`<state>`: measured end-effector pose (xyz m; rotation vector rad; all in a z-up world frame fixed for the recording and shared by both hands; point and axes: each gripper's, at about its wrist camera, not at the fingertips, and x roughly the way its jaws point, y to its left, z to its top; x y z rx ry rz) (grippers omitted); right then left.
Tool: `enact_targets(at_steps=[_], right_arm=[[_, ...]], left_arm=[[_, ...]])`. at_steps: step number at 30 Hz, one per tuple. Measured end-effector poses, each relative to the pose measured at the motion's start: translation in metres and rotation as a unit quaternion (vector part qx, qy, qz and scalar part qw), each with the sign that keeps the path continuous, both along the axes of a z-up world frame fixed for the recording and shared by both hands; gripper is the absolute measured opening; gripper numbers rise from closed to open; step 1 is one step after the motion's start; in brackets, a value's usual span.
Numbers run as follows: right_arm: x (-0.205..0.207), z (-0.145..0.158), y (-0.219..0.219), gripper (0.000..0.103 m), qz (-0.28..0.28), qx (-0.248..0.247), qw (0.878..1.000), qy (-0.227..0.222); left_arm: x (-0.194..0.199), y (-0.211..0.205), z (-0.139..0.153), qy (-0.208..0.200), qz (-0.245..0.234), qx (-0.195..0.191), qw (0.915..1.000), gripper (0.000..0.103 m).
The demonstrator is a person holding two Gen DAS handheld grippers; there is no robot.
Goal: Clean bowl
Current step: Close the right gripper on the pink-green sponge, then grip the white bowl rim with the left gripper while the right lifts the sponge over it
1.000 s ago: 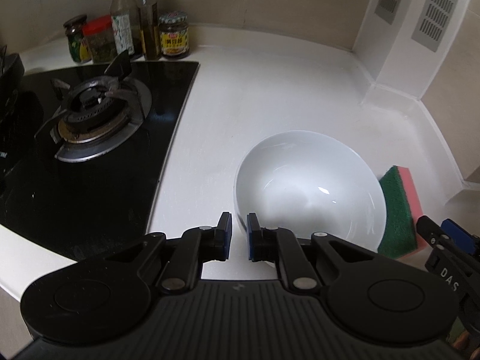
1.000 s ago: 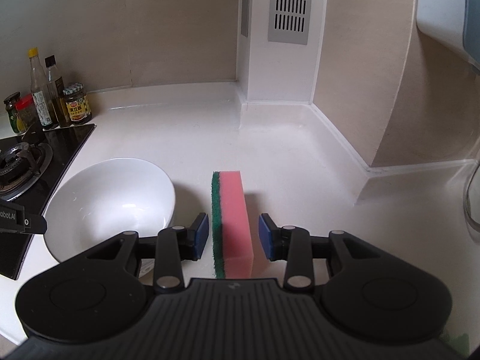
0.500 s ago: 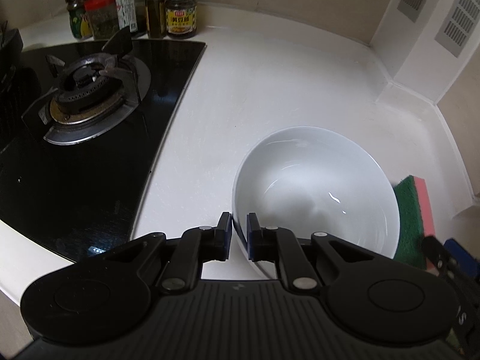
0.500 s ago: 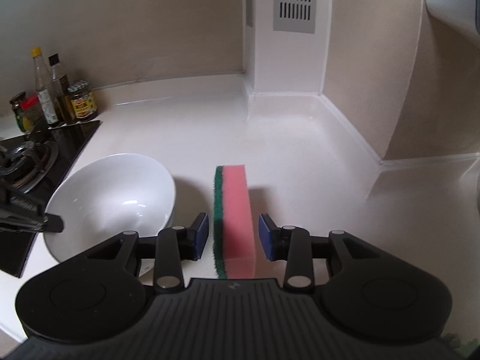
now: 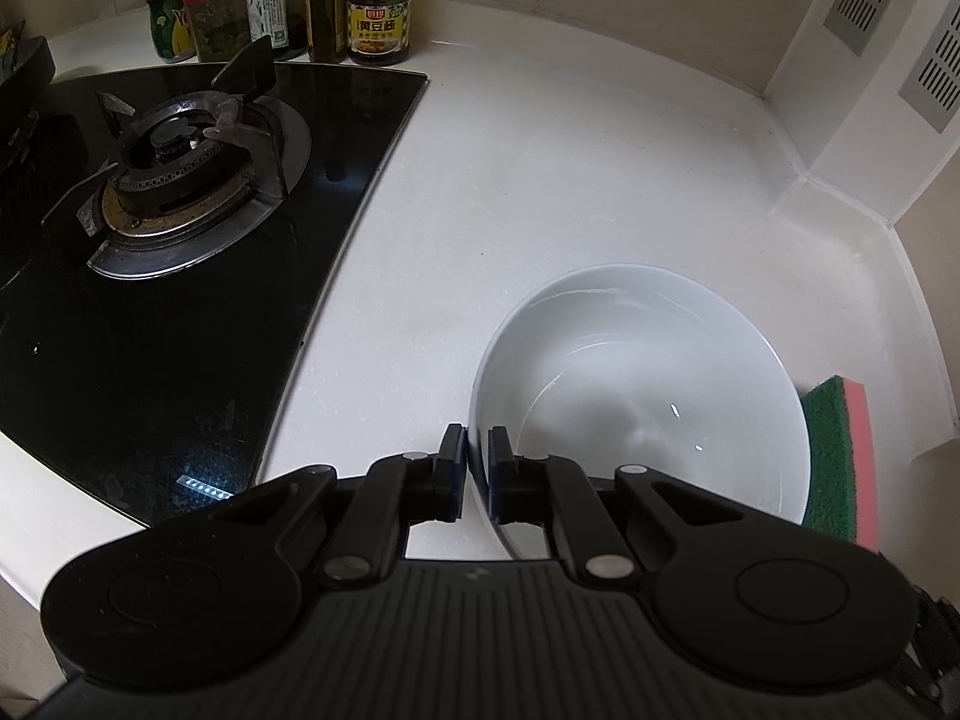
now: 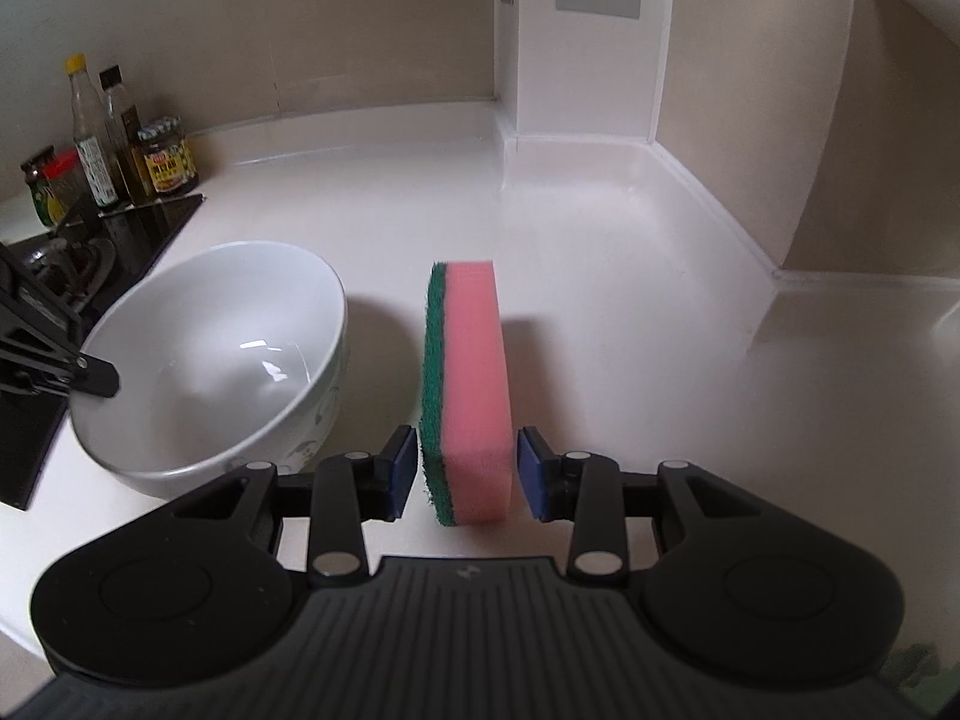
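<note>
A white bowl (image 5: 636,396) is tilted and raised off the white counter. My left gripper (image 5: 477,468) is shut on the bowl's near rim, one finger inside and one outside. The bowl also shows at the left of the right wrist view (image 6: 210,360), with the left gripper's fingers (image 6: 90,375) on its rim. A pink sponge with a green scouring side (image 6: 468,384) stands on edge between the pads of my right gripper (image 6: 468,471); the pads touch its two sides and it is held above the counter. The sponge also shows in the left wrist view (image 5: 840,456), right of the bowl.
A black gas hob (image 5: 180,180) with a burner lies left of the bowl. Several sauce jars and bottles (image 5: 378,18) stand at the back left corner. A white boxed column with vents (image 6: 588,36) rises at the back right. White counter (image 5: 570,168) stretches behind the bowl.
My left gripper has lifted and tilted the bowl, which now sits higher and nearer the sponge. My right gripper has raised the sponge off the counter.
</note>
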<state>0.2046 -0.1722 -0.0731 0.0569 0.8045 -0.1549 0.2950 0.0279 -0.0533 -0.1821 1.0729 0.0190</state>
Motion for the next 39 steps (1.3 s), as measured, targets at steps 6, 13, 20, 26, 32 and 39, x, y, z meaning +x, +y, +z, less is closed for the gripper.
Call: enact_targets(at_steps=[6,13,20,26,32,39], right_arm=[[0.001,0.001,-0.02,0.025,0.04,0.028,0.999,-0.015],[0.051,0.088,-0.059,0.024,0.306,0.03,0.951,0.035],[0.134,0.12,0.009,0.024,0.525,-0.059,0.82,0.22],[0.16,0.076,0.082,0.025,0.601,-0.156,0.722,0.305],[0.174,0.069,0.111,0.025,0.614,-0.159,0.716,0.293],[0.162,0.073,0.1,0.025,0.63,-0.156,0.714,0.263]], left_arm=[[0.0,0.0,0.0,-0.003,-0.002,0.002,1.0,0.005],[0.0,0.0,0.0,-0.004,-0.012,0.001,0.9999,0.006],[0.0,-0.002,0.0,-0.008,-0.014,0.006,0.9998,0.006],[0.0,-0.001,0.0,-0.009,-0.017,0.003,0.9998,0.006],[0.0,-0.003,-0.001,-0.01,-0.023,0.011,0.9996,0.005],[0.003,0.0,-0.001,-0.012,-0.028,0.03,0.9991,0.006]])
